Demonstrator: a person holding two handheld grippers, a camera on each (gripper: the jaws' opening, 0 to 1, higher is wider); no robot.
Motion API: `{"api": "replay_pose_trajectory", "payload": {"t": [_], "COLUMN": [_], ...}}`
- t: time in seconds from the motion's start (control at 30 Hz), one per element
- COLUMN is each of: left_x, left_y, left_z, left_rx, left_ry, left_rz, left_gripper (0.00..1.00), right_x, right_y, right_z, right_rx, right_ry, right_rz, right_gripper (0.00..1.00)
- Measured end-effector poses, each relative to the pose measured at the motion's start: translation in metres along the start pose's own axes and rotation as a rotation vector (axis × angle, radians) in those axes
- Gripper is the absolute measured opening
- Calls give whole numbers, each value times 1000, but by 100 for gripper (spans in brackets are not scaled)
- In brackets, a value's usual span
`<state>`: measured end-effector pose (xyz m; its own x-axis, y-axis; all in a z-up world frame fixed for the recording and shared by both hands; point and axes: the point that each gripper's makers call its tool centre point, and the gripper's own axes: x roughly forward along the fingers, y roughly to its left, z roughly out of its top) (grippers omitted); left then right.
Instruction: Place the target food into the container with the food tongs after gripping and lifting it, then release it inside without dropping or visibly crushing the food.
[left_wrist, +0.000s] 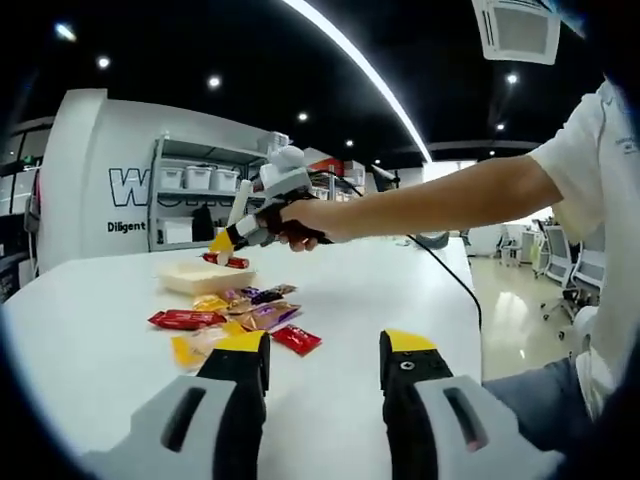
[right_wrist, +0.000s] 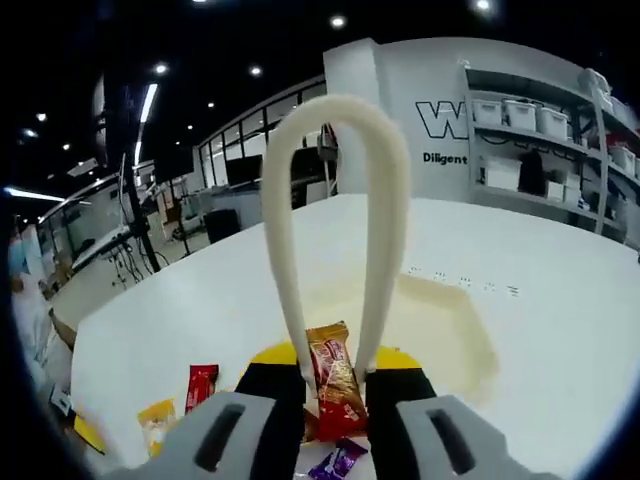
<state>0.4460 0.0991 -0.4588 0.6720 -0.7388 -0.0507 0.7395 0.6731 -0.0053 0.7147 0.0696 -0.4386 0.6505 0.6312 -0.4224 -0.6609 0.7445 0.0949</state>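
- Cream plastic food tongs (right_wrist: 330, 220) sit clamped between the right gripper's (right_wrist: 332, 385) jaws, the looped end pointing away from the camera in the right gripper view; squeezing the gripper squeezes the tongs, which is why they are carried this way.
- Red-and-gold wrapped snack (right_wrist: 335, 385) shows between the two tong arms, close to the yellow jaw tips; it looks pinched there, though the contact itself is too close to the lens to confirm.
- From the left gripper view, the right gripper (left_wrist: 262, 212) is held out in a person's hand (left_wrist: 300, 222) above the shallow pale container (left_wrist: 204, 275), with a red packet (left_wrist: 226, 261) hanging at the tong tips just over its far rim. Judgement: the carry is nearly done and release is the step at hand.
- Left gripper (left_wrist: 325, 365) hangs low over the white desk (left_wrist: 400, 290), jaws apart with nothing between them; it seems parked clear so the working arm has room.
- Loose pile of wrapped snacks (left_wrist: 240, 315) lies on the desk beside the container, on the near side, presumably the stock to draw from.
- Risk, as I read it: opening off the rim would drop the packet outside, so it wants centring first.
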Motion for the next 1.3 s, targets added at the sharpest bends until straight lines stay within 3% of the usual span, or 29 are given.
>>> {"api": "replay_pose_trajectory", "payload": {"t": [0.2, 0.43, 0.57, 0.67, 0.73, 0.8, 0.9, 0.97, 1.3], "left_x": [0, 0, 0, 0, 0, 0, 0, 0, 0], "left_y": [-1, -1, -1, -1, -2, -2, -2, -2, 0], "left_z": [-2, -1, -2, -2, -2, -1, -1, 0, 1], "left_rx": [6, 7, 7, 7, 7, 11, 14, 12, 2], "left_ry": [8, 4, 7, 4, 4, 1, 0, -2, -8], "left_rz": [0, 2, 2, 3, 4, 4, 7, 7, 20], "left_gripper": [43, 42, 42, 42, 42, 41, 41, 40, 39], "right_x": [6, 20, 26, 32, 33, 34, 37, 38, 37], "right_y": [4, -5, -9, -14, -18, -14, -22, -24, -28], "right_z": [-5, -13, -23, -24, -30, -26, -23, -23, -15], "right_rx": [-43, -9, -73, -55, -115, -69, -97, -52, -115], "right_ry": [12, 67, 104, 104, 134, 116, 121, 123, 59], "right_rz": [12, 9, -5, -3, -20, -8, -32, -37, -73], "right_gripper": [16, 16, 16, 16, 16, 16, 17, 17, 20]}}
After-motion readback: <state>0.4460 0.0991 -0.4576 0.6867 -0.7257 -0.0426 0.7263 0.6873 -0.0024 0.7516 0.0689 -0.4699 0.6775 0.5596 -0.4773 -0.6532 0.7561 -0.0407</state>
